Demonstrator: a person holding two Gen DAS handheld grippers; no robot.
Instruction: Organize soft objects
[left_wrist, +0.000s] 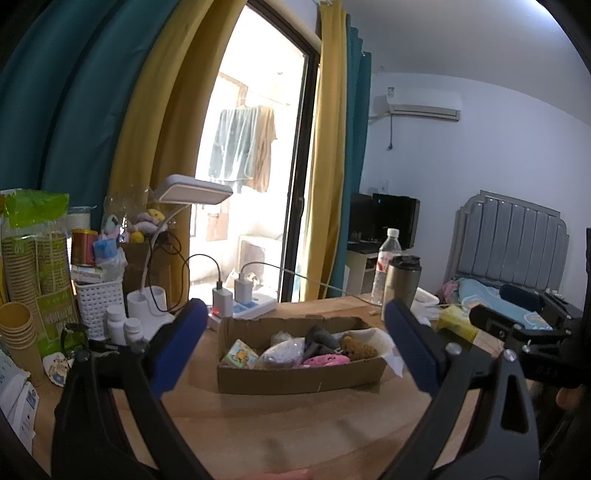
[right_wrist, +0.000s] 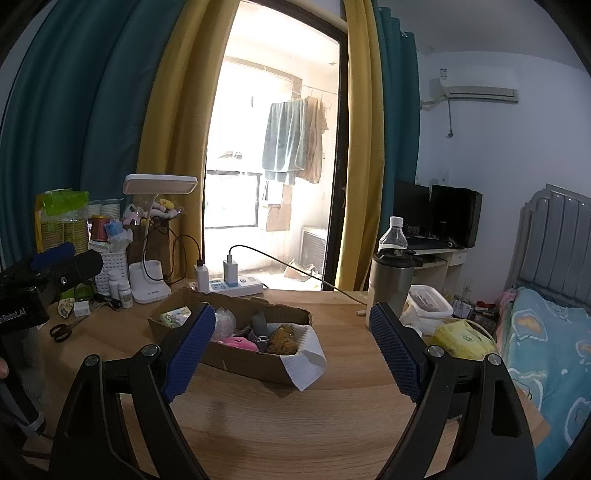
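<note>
A shallow cardboard box sits on the wooden desk, ahead of both grippers. Inside lie a pink plush, a brown plush, a grey soft item, a white mesh pouch and a tissue pack. A white cloth hangs over the box's right end. My left gripper is open and holds nothing. My right gripper also stands open with nothing in it, a short way in front of the box.
Behind the box are a power strip with chargers, a desk lamp, a steel tumbler and a water bottle. A yellow wipes pack lies right. Scissors, pill bottles, a basket and paper cups crowd the left. A bed is beyond the desk.
</note>
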